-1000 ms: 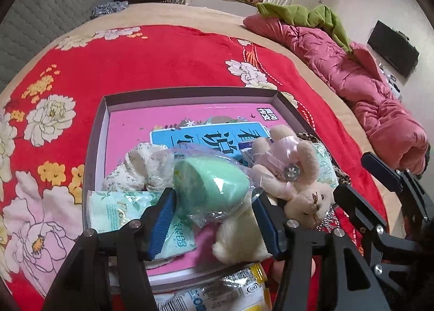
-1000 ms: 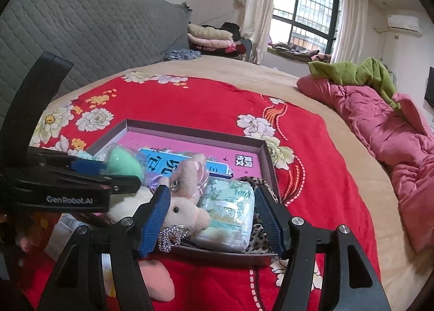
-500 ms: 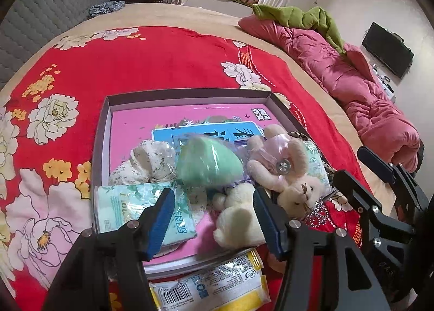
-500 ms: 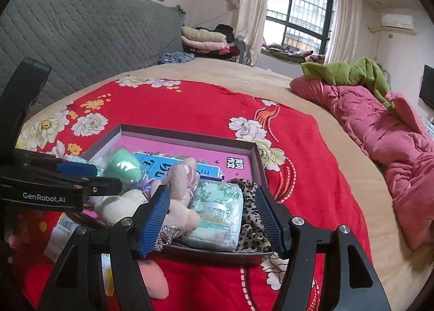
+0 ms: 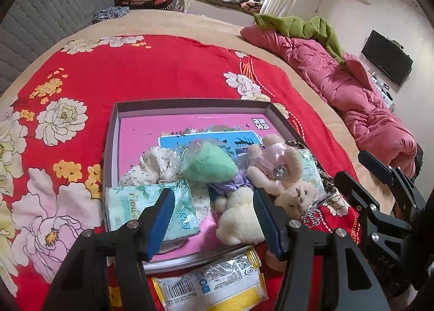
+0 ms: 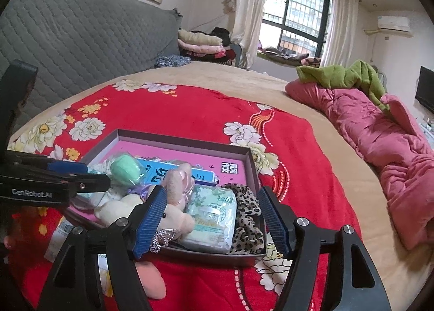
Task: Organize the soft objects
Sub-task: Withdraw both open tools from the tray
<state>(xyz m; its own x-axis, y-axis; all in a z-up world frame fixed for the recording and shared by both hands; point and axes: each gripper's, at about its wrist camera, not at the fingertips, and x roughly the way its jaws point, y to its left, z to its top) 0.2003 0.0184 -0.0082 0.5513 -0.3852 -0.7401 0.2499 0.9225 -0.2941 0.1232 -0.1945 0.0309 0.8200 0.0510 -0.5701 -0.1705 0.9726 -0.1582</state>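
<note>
Left wrist: box (image 5: pixel 109 148) holds green sponge (image 5: pixel 208 162), plush rabbit (image 5: pixel 282 175), tissue pack (image 5: pixel 130 202).

Blanket (image 5: pixel 162 67): red, white/pink/yellow peony print. 
Box (image 5: pixel 109 145): grey-mauve walls, pink floor, blue label. 
Sponge (image 5: pixel 208 160): mint green, in clear wrap. 
Plush rabbit (image 5: pixel 282 172): cream, pale pink dress. 
Tissue pack (image 5: pixel 130 202): pale green, white. 
Scrunchie (image 6: pixel 245 218): leopard print. 
Cloth (image 5: pixel 152 164): cream, small floral pattern. 
Snack packet (image 5: pixel 217 286): clear and yellow. 
Quilt (image 5: pixel 352 91): rose pink. 
Throw (image 5: pixel 298 25): olive green. 
Headboard (image 6: pixel 67 48): grey, quilted. 
Gripper pads (image 5: pixel 162 220): blue, ribbed.
</note>
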